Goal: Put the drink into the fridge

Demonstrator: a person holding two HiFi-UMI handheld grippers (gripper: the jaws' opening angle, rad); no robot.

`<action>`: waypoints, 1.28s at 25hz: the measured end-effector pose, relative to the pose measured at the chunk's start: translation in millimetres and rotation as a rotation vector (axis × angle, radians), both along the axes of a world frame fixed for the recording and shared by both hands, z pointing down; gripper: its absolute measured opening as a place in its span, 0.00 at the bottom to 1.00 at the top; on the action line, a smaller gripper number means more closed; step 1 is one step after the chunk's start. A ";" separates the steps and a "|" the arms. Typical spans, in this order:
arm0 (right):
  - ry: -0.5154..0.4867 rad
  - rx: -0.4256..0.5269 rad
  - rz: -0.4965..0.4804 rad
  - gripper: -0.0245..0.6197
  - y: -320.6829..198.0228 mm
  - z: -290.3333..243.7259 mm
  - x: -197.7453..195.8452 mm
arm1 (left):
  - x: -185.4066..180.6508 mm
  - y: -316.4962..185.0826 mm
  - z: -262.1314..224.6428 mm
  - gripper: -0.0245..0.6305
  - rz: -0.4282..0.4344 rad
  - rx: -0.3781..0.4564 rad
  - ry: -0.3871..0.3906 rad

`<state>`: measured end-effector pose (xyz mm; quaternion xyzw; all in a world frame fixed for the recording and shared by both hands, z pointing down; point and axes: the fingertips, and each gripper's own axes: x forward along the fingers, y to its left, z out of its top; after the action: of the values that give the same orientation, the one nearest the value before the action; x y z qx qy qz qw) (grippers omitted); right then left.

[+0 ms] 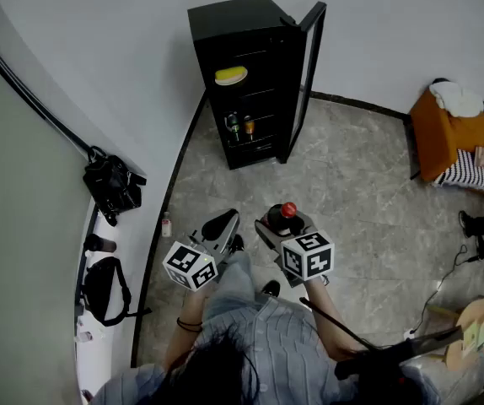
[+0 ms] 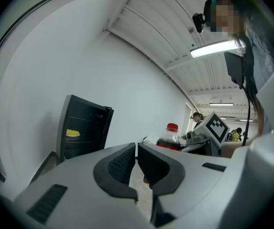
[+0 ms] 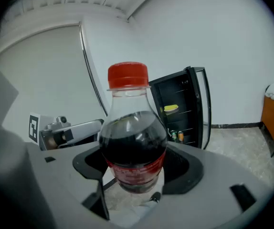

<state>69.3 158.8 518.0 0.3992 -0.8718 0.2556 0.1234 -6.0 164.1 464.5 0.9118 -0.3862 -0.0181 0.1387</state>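
**A:** Starting on the left, what is the left gripper (image 2: 136, 148) doing?

**B:** Nothing. Its jaws are pressed together with nothing between them. It is held level, well short of the fridge (image 1: 240, 25) and a little left of its front.

**A:** And the fridge itself?

**B:** It stands against the wall with its door (image 1: 309, 66) swung wide to the right. A yellow thing (image 1: 231, 76) lies on an upper shelf. A few small bottles (image 1: 240, 127) sit lower down, towards the left side.

**A:** Where is the drink?

**B:** The bottle (image 3: 132, 137) is upright in the right gripper (image 3: 133, 162). The jaws are spread wide and pinch its lower belly. It is well away from the fridge and roughly in line with the open front.

**A:** So what makes the carry go well?

**B:** I'd keep the bottle upright and walk straight at the opening, staying left of the door edge. I'd aim for a bare stretch of shelf, away from the yellow thing and the small bottles. I'd set the base down flat before letting the jaws go, and keep the left gripper clear
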 end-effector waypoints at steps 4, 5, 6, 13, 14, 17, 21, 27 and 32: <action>0.002 0.004 -0.009 0.51 1.4 0.7 -2.6 | 0.7 0.7 1.6 0.05 0.005 -0.001 -0.001; 0.002 0.004 -0.009 0.51 1.1 0.5 -2.6 | 1.2 0.7 1.7 0.05 0.008 -0.001 0.000; 0.001 0.005 -0.007 0.51 0.8 0.4 -2.8 | 1.3 0.6 1.7 0.05 0.009 -0.002 0.000; 0.000 0.015 -0.004 0.51 -6.2 -0.5 -2.7 | -1.4 -5.7 2.6 0.05 0.005 -0.006 0.002; -0.002 0.013 -0.004 0.51 -7.5 -0.5 -2.4 | -1.1 -7.1 2.6 0.05 0.004 -0.007 0.002; -0.005 0.006 -0.003 0.51 -13.8 0.6 -1.4 | 0.8 -14.1 3.0 0.05 0.008 -0.011 0.001; -0.009 -0.001 0.000 0.51 -25.5 2.3 -1.4 | 2.7 -26.4 4.1 0.05 0.018 -0.016 -0.004; -0.011 -0.013 0.000 0.51 -51.7 3.3 -6.3 | -1.1 -52.7 4.9 0.05 0.024 -0.027 -0.008; -0.015 -0.021 0.003 0.51 -80.6 3.0 -11.1 | -7.8 -80.3 3.8 0.05 0.024 -0.027 -0.005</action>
<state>58.1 78.2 521.0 0.3971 -0.8695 0.2680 0.1206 -13.7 83.8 468.3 0.9144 -0.3758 -0.0092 0.1503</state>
